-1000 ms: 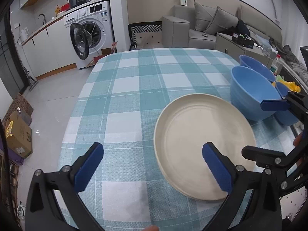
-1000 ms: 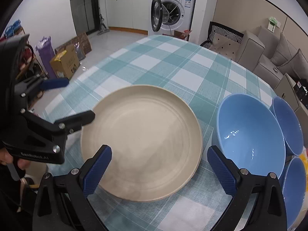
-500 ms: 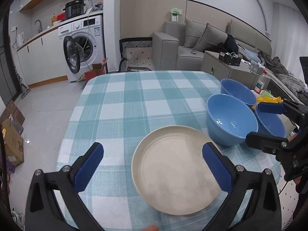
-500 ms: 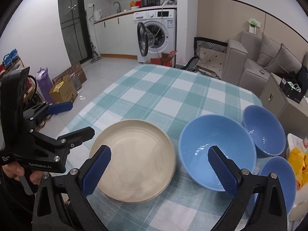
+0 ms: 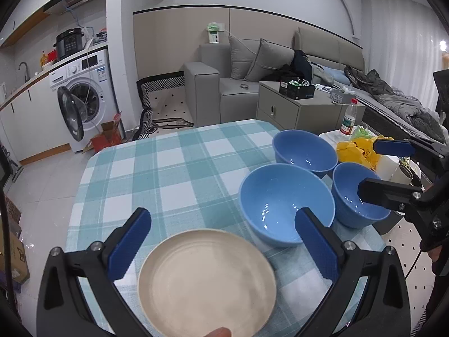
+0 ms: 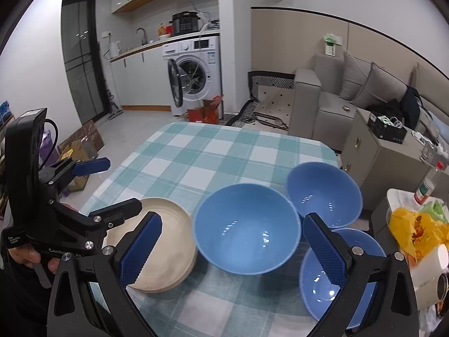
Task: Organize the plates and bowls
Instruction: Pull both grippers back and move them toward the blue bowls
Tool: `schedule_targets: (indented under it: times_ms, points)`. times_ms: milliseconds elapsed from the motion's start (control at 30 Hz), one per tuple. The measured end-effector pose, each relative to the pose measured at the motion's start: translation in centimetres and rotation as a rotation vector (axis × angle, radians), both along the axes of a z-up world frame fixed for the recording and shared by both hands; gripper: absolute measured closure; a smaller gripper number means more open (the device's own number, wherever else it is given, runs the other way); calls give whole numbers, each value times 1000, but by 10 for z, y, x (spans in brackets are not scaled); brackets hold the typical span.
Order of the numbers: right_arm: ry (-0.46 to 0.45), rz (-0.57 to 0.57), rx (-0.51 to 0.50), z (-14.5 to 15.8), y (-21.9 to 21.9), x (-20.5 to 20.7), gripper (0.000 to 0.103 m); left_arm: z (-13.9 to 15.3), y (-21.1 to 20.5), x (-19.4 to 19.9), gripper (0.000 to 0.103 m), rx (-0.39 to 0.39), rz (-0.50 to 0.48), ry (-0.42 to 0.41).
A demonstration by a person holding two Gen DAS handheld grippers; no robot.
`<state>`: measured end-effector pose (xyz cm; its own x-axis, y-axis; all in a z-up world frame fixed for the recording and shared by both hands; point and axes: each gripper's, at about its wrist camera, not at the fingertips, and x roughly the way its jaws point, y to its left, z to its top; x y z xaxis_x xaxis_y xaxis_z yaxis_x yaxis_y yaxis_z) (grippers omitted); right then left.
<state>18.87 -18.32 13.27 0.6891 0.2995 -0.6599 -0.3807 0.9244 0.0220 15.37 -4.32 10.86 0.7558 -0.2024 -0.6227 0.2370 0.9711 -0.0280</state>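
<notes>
A cream plate (image 5: 206, 278) lies on the checked tablecloth (image 5: 174, 174) near its front edge, under my open left gripper (image 5: 221, 213), which holds nothing. To its right stands a large blue bowl (image 5: 283, 205), with two smaller blue bowls (image 5: 304, 148) (image 5: 356, 193) behind and beside it. In the right wrist view the plate (image 6: 165, 241) shows layered rims like a stack. My right gripper (image 6: 232, 219) hangs open over the large bowl (image 6: 247, 230), touching nothing. The left gripper (image 6: 123, 185) hovers at the plate's left edge.
A white side table (image 5: 331, 136) to the right carries a yellow bag (image 5: 356, 148), a bottle (image 5: 349, 118) and cups. Beyond the table are a washing machine (image 5: 84, 98) with its door open, a grey sofa (image 5: 224, 84) and a low cabinet (image 5: 297, 109).
Both grippers have drawn back and up from the plate, still open. The plate and bowls look smaller and have stayed in place.
</notes>
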Motion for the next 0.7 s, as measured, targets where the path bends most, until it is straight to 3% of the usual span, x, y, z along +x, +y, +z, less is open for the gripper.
schedule_targets:
  times_ms: [700]
  points:
    - [-9, -186, 25, 19, -98, 22, 1, 29, -77, 55, 0, 14, -119, -40]
